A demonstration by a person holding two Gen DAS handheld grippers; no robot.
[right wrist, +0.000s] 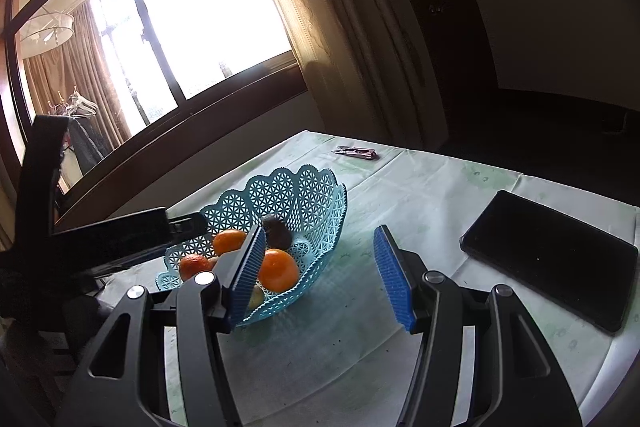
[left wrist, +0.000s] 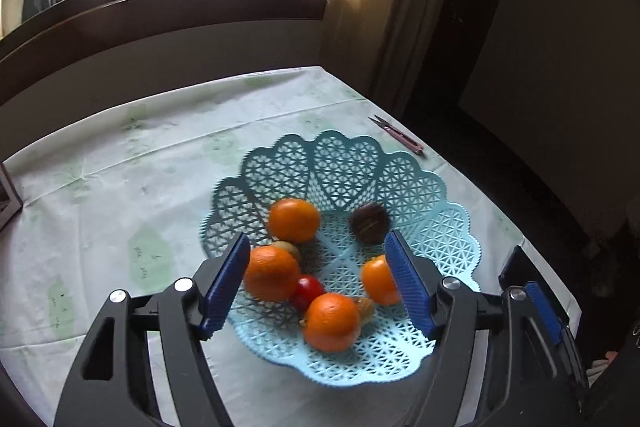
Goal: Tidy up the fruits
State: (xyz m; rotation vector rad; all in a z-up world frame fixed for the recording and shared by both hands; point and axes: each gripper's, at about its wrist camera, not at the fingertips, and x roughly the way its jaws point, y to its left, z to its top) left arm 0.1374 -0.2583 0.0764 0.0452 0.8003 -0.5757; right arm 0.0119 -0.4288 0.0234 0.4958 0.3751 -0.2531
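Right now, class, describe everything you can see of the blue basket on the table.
The blue basket is a shallow bowl of light blue openwork lattice, plastic by its look, with a scalloped rim of heart-shaped panels. It stands upright on the pale green patterned tablecloth. Inside lie four oranges, one nearest the camera, a small red fruit, a dark round fruit and small brownish fruits. The open left gripper hovers above it; whether anything touches is unclear.

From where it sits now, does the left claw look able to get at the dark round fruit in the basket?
Probably yes. The left claw is open above the blue basket, and the dark fruit lies apart from the oranges at the far side, nothing covering it.
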